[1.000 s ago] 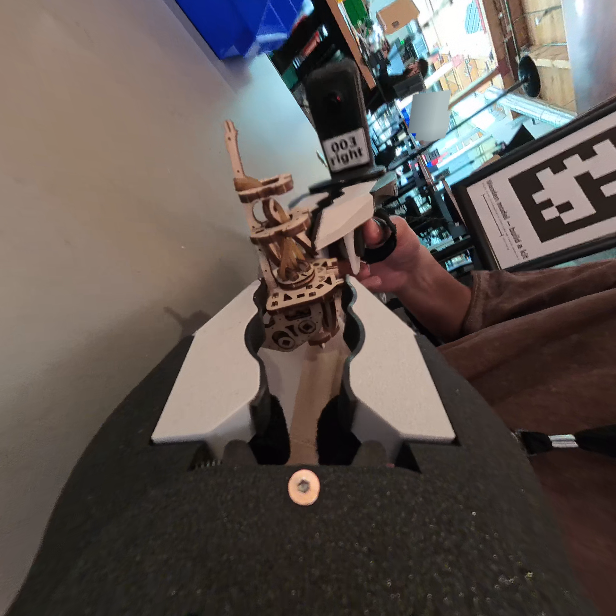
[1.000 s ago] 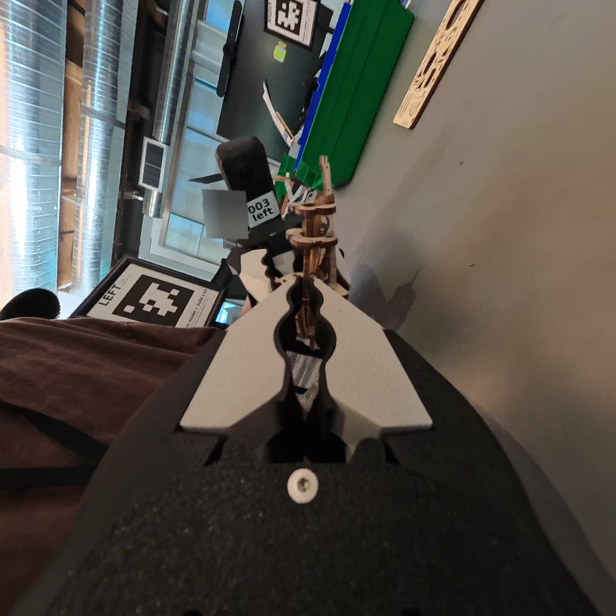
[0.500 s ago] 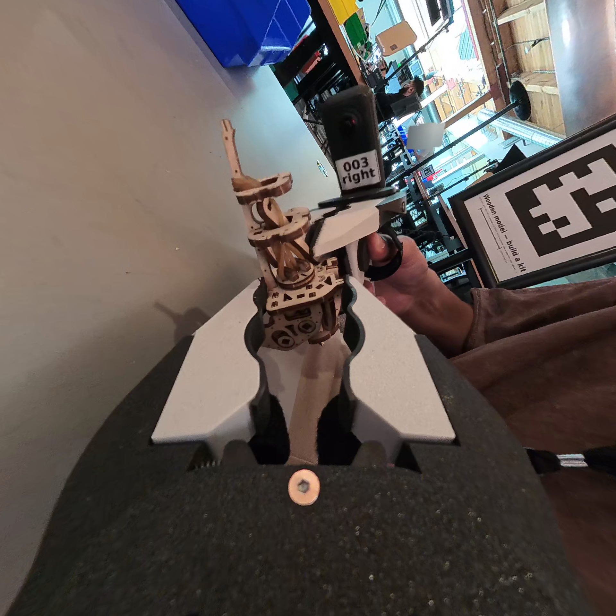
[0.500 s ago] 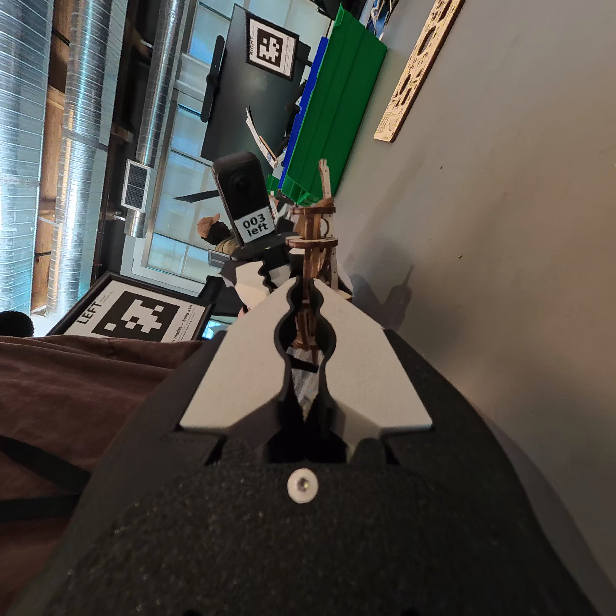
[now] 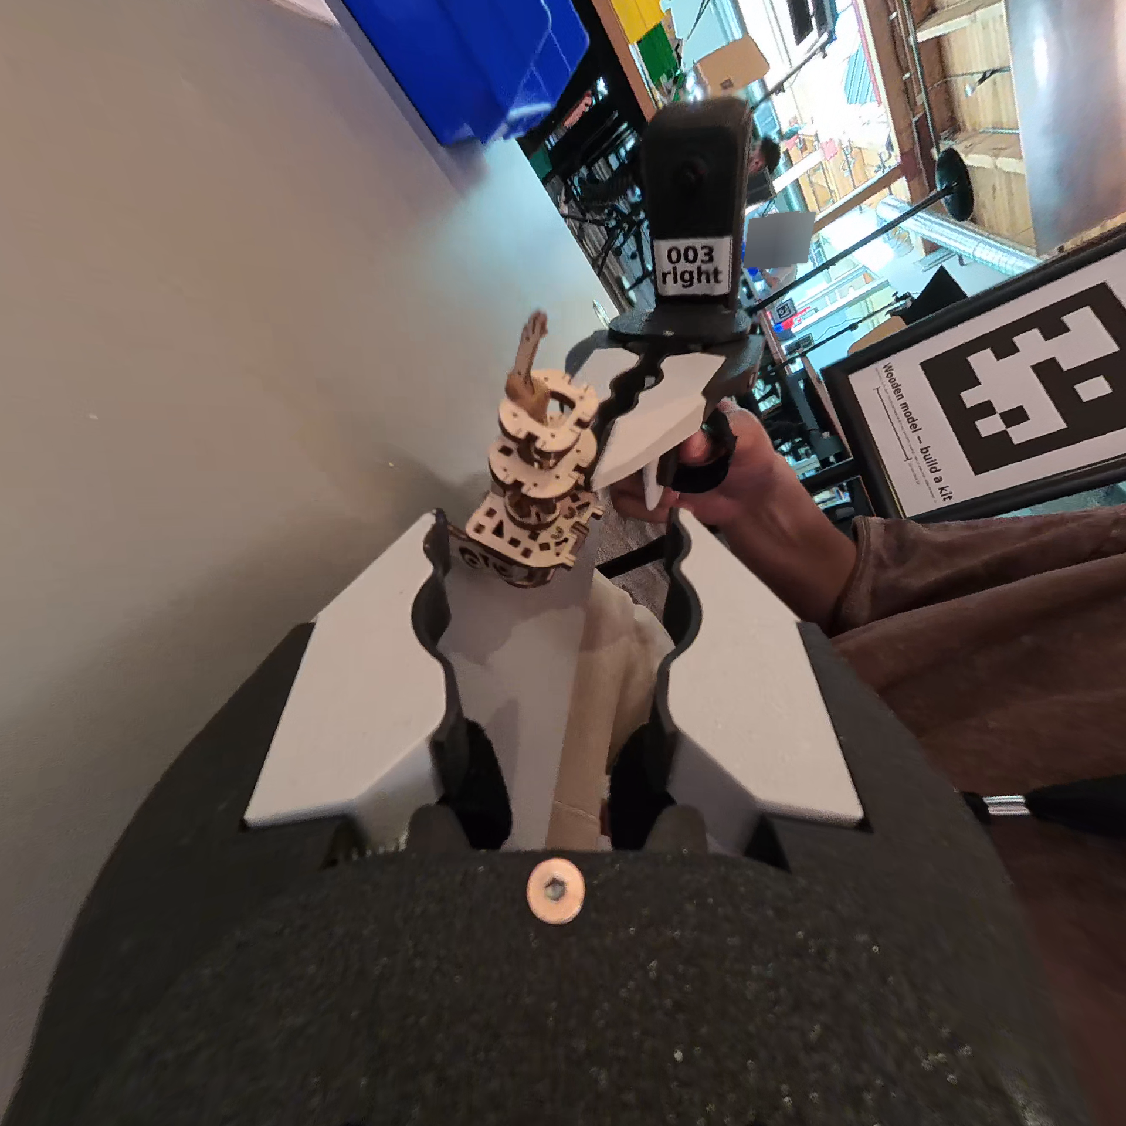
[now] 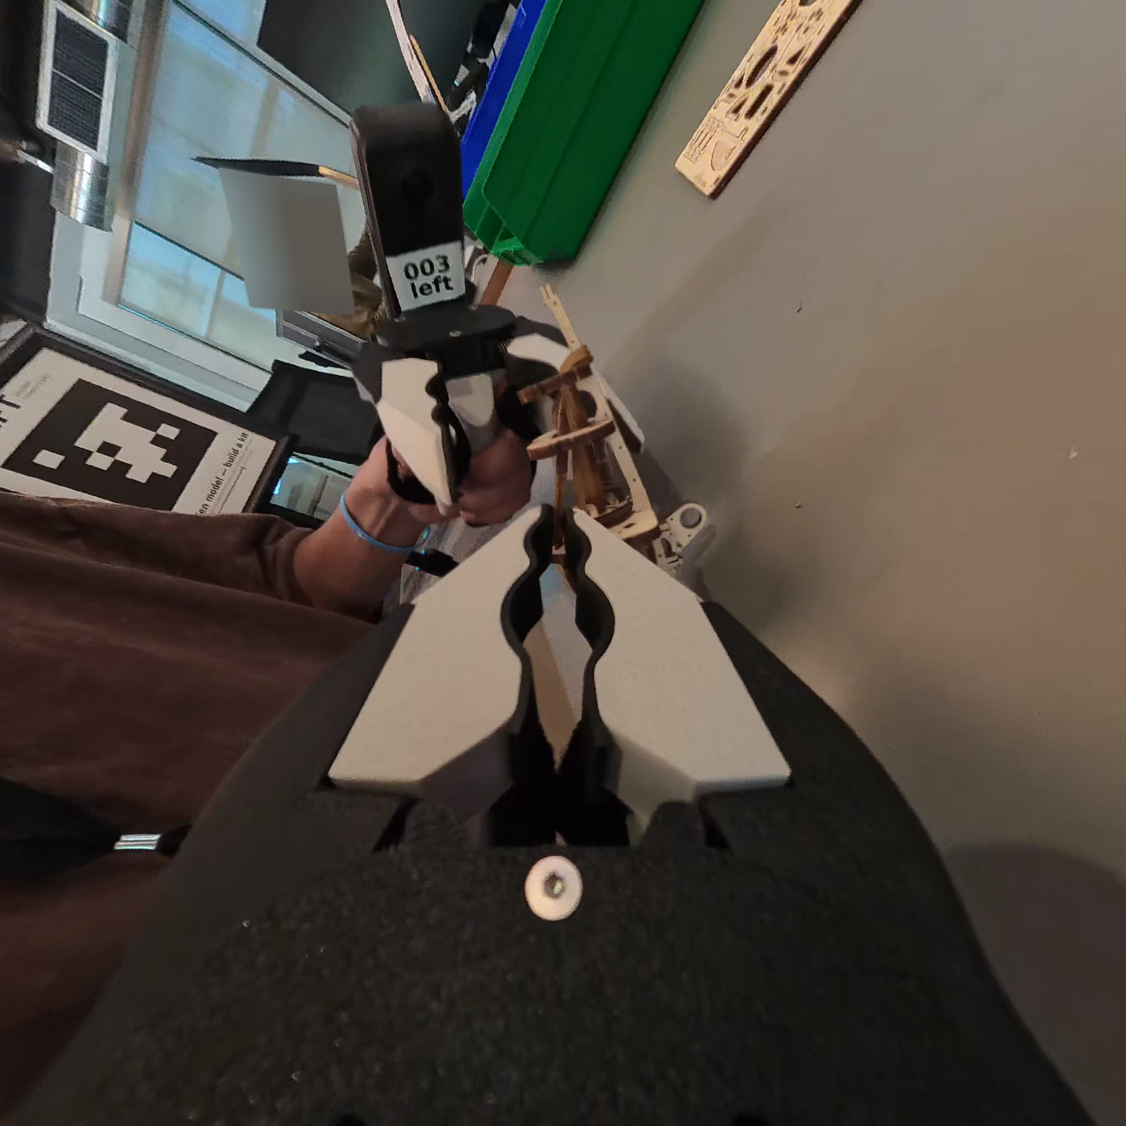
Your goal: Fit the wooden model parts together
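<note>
The left tool (image 5: 557,548) is sitting with its two white fingers spread wide apart, gripping nothing. The pale laser-cut wooden model (image 5: 536,481), a stack of round perforated discs on a fretted base with a thin mast sticking up, is hanging in the air just past the tip of the left finger (image 5: 378,670); whether its base is touching that fingertip cannot be told. The right tool (image 6: 560,518) is pinching a thin upright strut of the same model (image 6: 570,439) between its nearly closed white fingertips. In the left wrist view this right tool (image 5: 603,481) is reaching in from the far side, its fingers lying against the model's stacked discs, with a person's hand (image 5: 725,487) wrapped around its black grip. The grey bench (image 5: 183,365) is lying behind the model. A flat wooden parts sheet (image 6: 761,91) with cut-outs is resting on the bench well beyond the model, beside a green plastic bin (image 6: 548,140).
</note>
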`<state>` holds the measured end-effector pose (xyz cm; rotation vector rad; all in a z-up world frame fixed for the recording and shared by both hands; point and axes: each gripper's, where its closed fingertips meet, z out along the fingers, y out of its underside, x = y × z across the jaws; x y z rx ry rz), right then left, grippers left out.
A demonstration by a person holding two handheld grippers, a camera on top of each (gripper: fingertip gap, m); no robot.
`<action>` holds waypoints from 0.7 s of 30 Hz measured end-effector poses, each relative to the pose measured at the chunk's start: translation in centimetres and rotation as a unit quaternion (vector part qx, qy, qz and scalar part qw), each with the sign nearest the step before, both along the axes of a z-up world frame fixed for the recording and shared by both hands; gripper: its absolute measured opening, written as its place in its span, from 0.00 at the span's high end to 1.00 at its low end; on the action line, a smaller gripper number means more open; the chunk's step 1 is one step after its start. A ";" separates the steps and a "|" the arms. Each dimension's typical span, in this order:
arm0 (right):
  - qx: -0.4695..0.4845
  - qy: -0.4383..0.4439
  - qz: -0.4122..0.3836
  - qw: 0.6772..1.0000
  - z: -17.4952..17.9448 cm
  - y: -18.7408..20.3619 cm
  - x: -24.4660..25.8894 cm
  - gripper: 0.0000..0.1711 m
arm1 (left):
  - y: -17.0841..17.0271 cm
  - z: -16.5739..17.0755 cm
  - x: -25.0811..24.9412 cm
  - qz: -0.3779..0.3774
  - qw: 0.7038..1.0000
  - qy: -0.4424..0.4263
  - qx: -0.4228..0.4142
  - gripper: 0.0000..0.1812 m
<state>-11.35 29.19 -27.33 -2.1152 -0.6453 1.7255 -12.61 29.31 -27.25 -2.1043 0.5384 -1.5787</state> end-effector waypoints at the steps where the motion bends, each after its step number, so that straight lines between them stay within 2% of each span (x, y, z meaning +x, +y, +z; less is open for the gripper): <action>1: 0.001 -0.002 0.004 1.000 -0.1 0.0 -0.1 0.98 | 0.4 0.2 -0.3 0.002 1.000 0.000 0.006 0.63; 8: -0.003 0.005 0.040 0.999 -0.2 -0.4 -0.7 0.99 | 0.3 -0.6 0.1 -0.076 0.995 0.018 0.060 0.68; 12: 0.002 0.010 0.059 0.998 -0.1 -0.6 -1.0 0.99 | 0.0 -0.3 0.8 -0.116 0.992 -0.012 0.057 0.80; 14: 0.006 0.011 0.055 0.998 -0.1 -0.3 -0.9 0.99 | 0.3 -0.6 0.8 -0.112 0.992 -0.005 0.061 0.83; 21: 0.045 -0.007 0.030 0.999 -0.7 0.9 -0.8 0.99 | 1.4 -1.1 0.7 -0.064 0.997 -0.032 -0.021 0.84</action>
